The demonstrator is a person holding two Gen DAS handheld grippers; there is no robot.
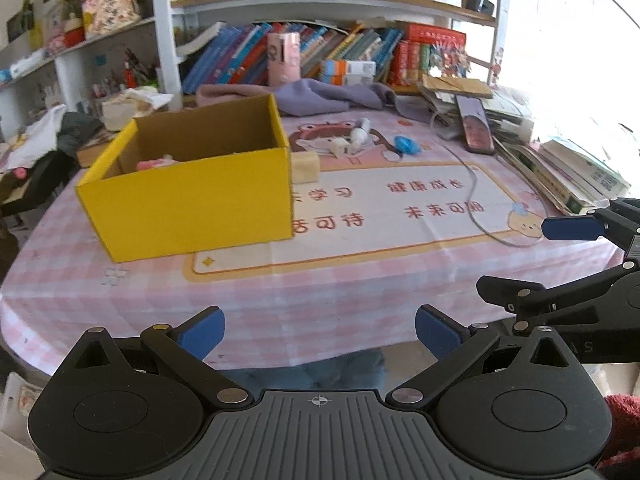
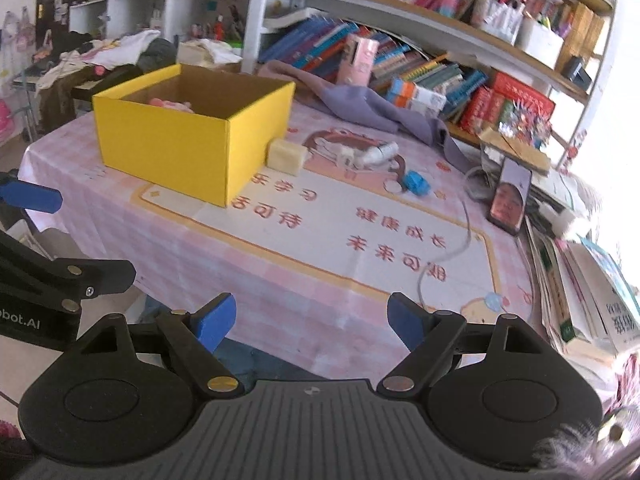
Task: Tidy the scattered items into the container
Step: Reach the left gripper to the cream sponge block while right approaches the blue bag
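A yellow cardboard box (image 1: pixel 188 200) (image 2: pixel 168 140) stands open on the pink checked tablecloth, with a pink item (image 1: pixel 154 164) (image 2: pixel 170 105) inside. Beside its right wall lies a cream block (image 1: pixel 305 166) (image 2: pixel 286 156). Farther back lie a small white bottle-like item (image 1: pixel 360 132) (image 2: pixel 380 154), a small white piece (image 1: pixel 340 147) (image 2: pixel 346 157) and a blue toy (image 1: pixel 407 145) (image 2: pixel 416 183). My left gripper (image 1: pixel 320 334) is open and empty at the table's near edge. My right gripper (image 2: pixel 310 322) is open and empty, also at the near edge, to the right of the left one.
A phone (image 1: pixel 476 126) (image 2: pixel 510 200) leans on stacked books (image 1: pixel 572 176) (image 2: pixel 580 288) at the right, with a white cable (image 1: pixel 476 196) (image 2: pixel 460 240) trailing across the mat. A purple cloth (image 1: pixel 320 96) (image 2: pixel 360 104) and bookshelves stand behind.
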